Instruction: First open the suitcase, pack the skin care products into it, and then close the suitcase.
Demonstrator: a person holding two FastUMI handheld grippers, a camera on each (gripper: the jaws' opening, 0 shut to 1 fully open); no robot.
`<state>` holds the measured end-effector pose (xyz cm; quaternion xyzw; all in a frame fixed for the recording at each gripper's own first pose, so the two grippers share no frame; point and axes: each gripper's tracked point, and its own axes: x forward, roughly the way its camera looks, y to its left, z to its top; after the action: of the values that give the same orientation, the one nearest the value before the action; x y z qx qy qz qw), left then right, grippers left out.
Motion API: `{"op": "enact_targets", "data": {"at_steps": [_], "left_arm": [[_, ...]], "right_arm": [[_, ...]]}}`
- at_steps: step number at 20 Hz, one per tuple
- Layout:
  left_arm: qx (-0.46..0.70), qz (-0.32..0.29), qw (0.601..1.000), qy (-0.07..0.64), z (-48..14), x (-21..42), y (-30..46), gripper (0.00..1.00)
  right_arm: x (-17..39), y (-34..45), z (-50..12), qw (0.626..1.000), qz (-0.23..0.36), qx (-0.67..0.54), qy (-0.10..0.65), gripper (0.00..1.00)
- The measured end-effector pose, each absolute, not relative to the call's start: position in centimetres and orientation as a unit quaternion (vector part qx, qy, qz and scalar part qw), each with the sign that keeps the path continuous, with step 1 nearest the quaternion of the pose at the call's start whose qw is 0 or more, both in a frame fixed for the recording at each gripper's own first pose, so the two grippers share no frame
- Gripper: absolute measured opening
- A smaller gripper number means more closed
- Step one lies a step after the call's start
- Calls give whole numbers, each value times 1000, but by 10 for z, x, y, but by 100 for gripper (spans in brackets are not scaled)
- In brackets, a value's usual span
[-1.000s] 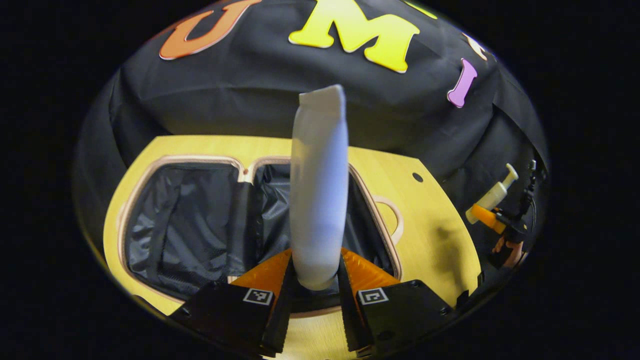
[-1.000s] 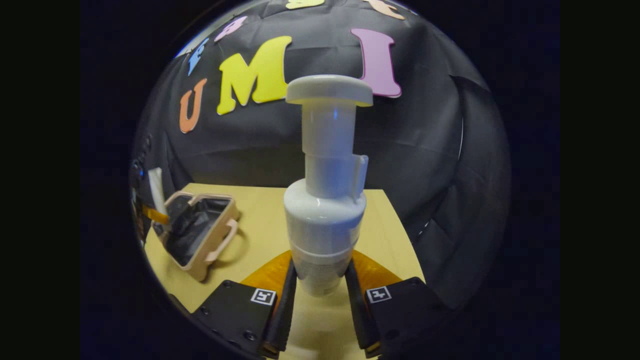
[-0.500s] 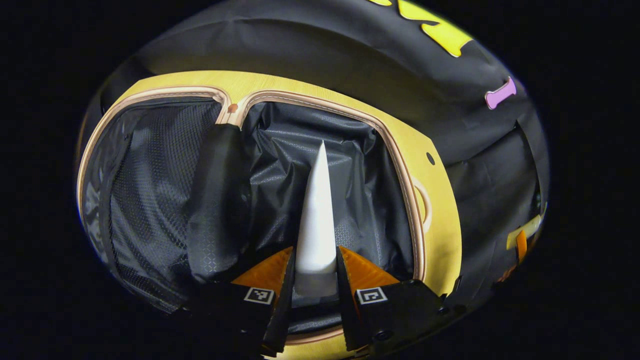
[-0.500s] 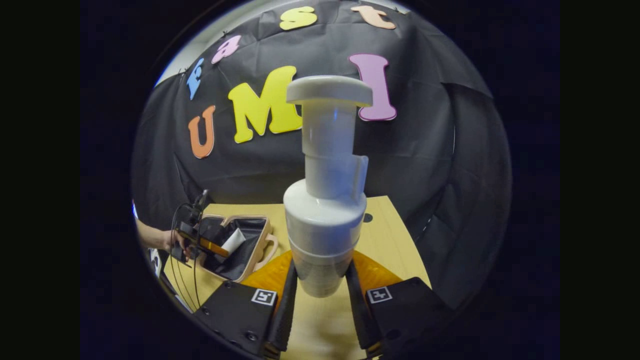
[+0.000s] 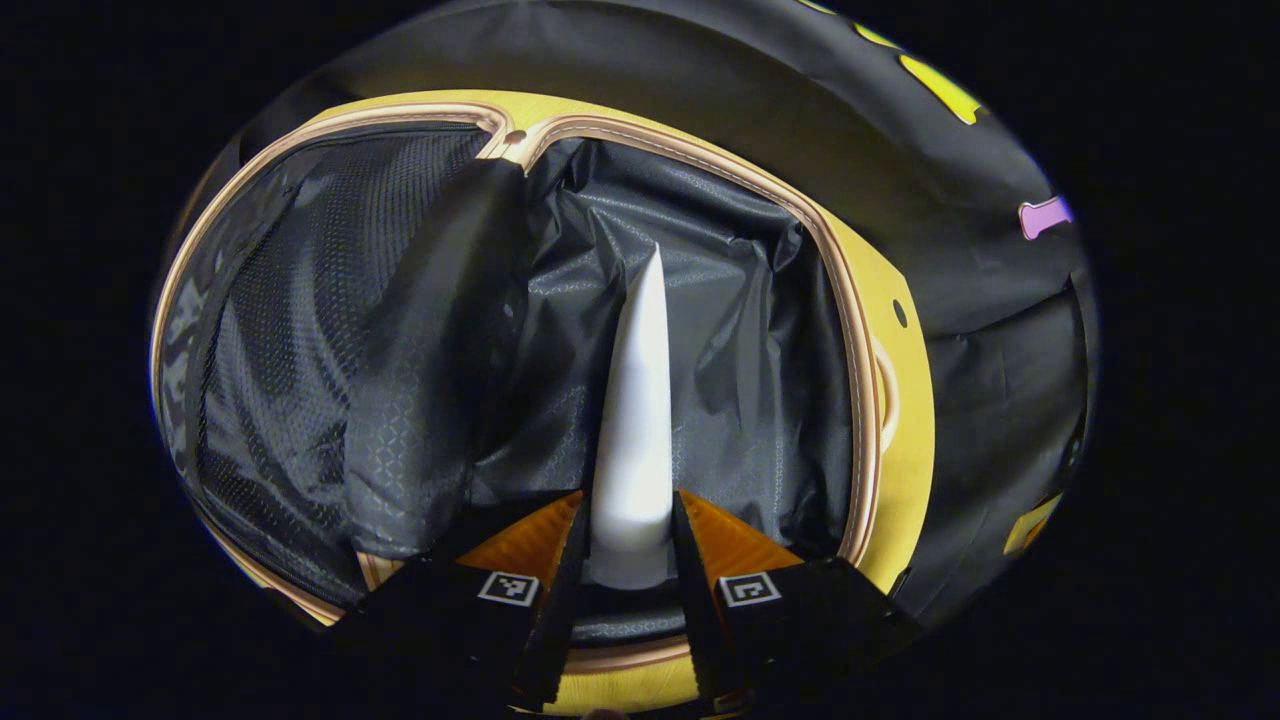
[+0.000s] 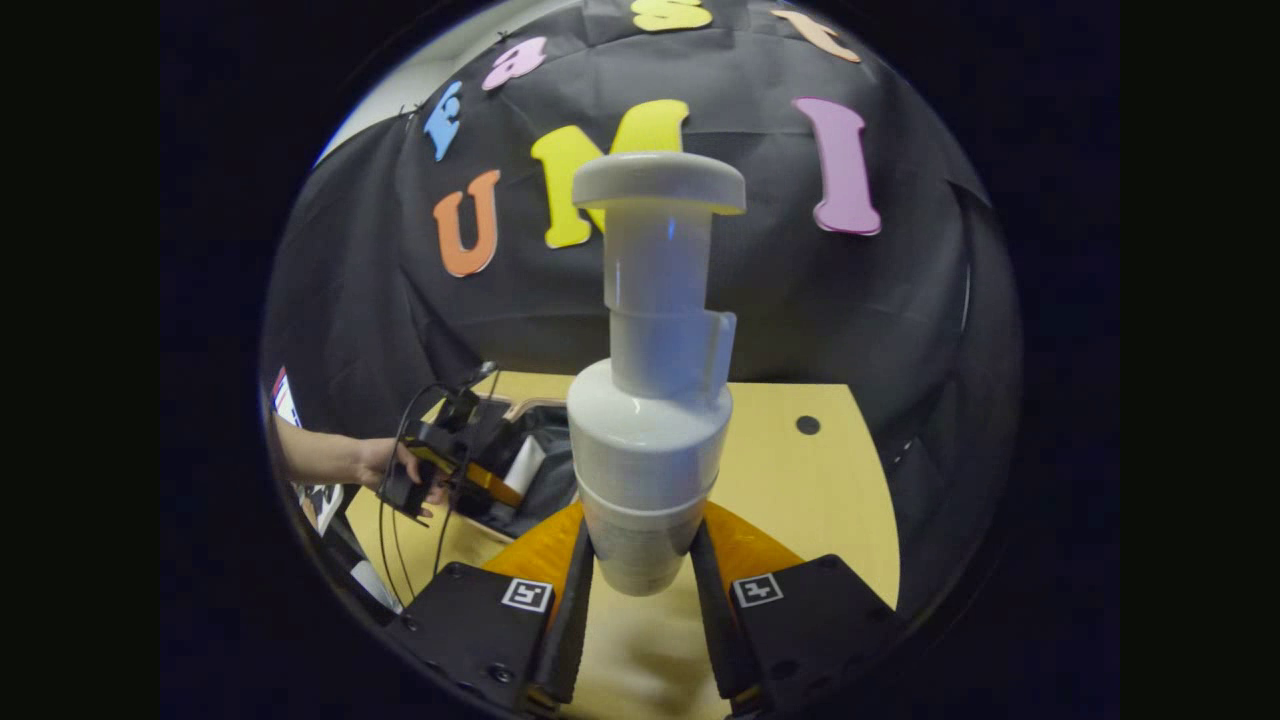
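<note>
1. Since half a second ago the left gripper has pushed lower into the open suitcase, whose dark lining now spreads wider across the left gripper view, while the right gripper view has swung so the suitcase sits nearer its centre.
2. At far left of the suitcase, the mesh-lined lid half lies flat, and a black fabric divider hangs between it and the other half.
3. Centre of the left gripper view: a white tube is clamped at its base between both orange fingers, its tapered end pointing away from the claw over the crumpled lining of the right-hand half; whether it touches the lining cannot be told.
4. In the right gripper view, a hand holds the left gripper over the suitcase on the yellow table.
5. Right gripper: its fingers grip the lower body of a white pump bottle, which stands upright from the claw, above the table, to the right of the suitcase.
</note>
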<state>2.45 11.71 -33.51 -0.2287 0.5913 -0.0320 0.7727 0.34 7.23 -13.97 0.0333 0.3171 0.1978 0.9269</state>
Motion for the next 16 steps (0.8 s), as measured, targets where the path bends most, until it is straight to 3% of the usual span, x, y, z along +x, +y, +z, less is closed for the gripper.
{"op": "enact_targets", "data": {"at_steps": [3,4,5,6,7,12,16], "left_arm": [[-223,-21,791,570,-317,17,126,65],[-225,-17,799,558,-307,15,131,92],[-232,-14,806,544,-298,11,135,80],[-244,-10,813,529,-287,5,141,92],[-257,-3,819,512,-276,-3,147,80],[-304,45,840,447,-248,-60,180,82],[-285,78,868,398,-229,-109,213,83]], "right_arm": [[5,104,-138,917,234,17,323,46],[7,114,-139,913,244,14,326,48],[8,124,-138,910,253,12,328,46],[12,136,-140,906,263,8,332,48],[16,146,-142,902,271,2,337,48],[42,214,-166,874,308,-12,375,48],[55,263,-212,837,312,4,450,48]]}}
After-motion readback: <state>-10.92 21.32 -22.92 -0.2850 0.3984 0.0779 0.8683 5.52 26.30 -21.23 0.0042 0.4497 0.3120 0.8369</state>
